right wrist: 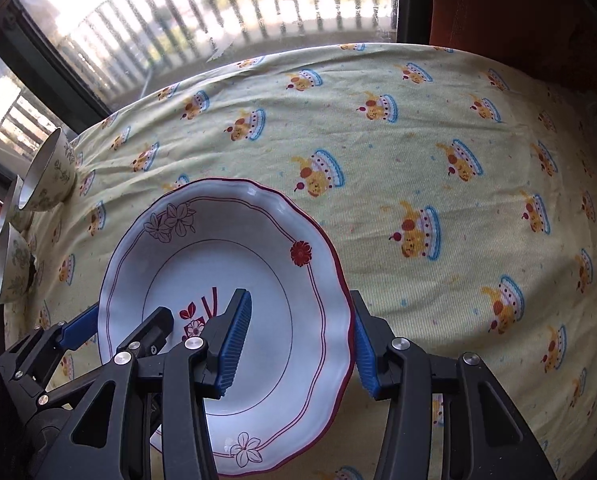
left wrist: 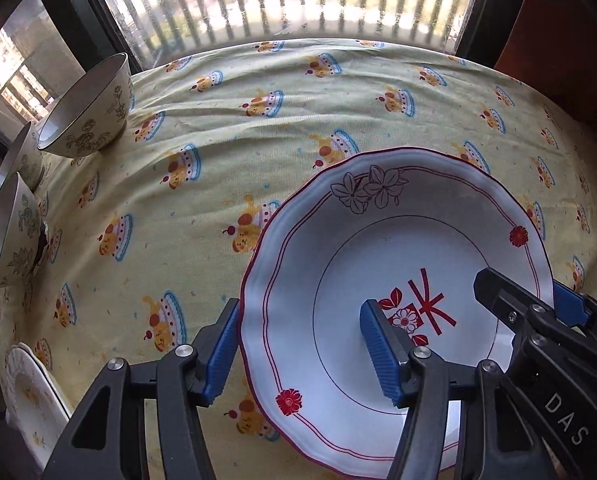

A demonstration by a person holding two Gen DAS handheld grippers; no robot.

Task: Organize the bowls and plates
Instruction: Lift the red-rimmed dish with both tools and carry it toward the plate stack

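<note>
Both tongs grip one scalloped red-rimmed plate (left wrist: 398, 272) from opposite sides: the left tongs (left wrist: 302, 356) are partly closed across its left rim, one blue pad outside the edge and one inside the well, and the right tongs (right wrist: 298, 348) clamp the right rim the same way. The plate looks lifted clear of the yellow cake-print tablecloth (right wrist: 418, 140) on the counter, though how high I cannot tell. Three floral bowls (left wrist: 86, 108) stand close together at the far left edge, near the window; they are grouped but not nested, as far as the views show. A pale plate (left wrist: 34, 396) lies at the near left corner, possibly with another under it. My judgement is that the task is midway: the bowls look gathered, and this plate has yet to join the pale plate.
</note>
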